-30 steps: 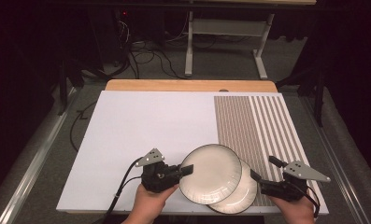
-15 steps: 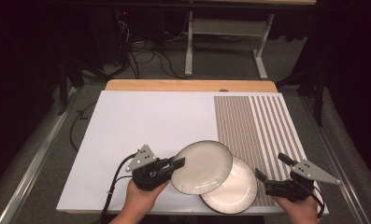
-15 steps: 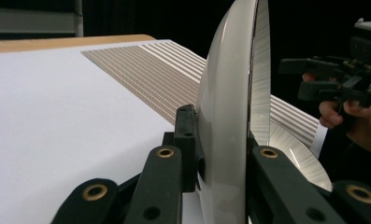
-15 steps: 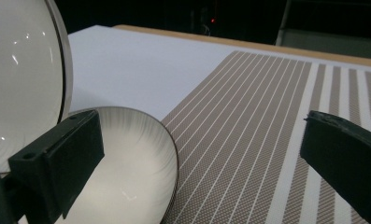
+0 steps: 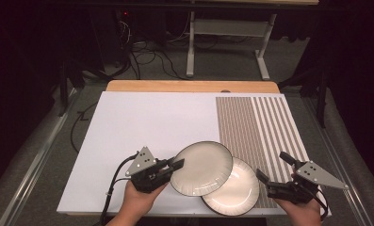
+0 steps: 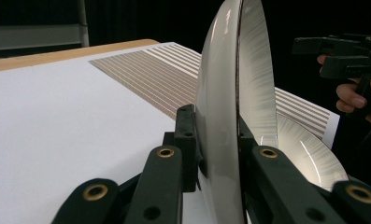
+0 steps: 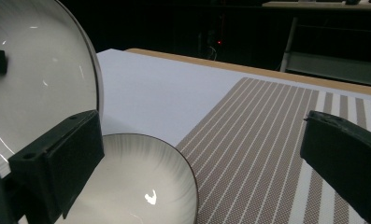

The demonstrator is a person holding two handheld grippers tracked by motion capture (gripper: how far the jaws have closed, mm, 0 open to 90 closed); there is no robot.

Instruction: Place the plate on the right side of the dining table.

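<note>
My left gripper has its fingers clamped on the near-left rim of the upper plate, one finger on each face, as the left gripper view shows with the plate edge-on between them. That plate is lifted and tilted above the near edge of the white desk, overlapping the far-left part of the lower plate. The lower plate lies flat on the desk, partly on the brown striped mat. My right gripper sits just right of the lower plate, its fingers spread wide with nothing between them; its jaws have just been opening.
</note>
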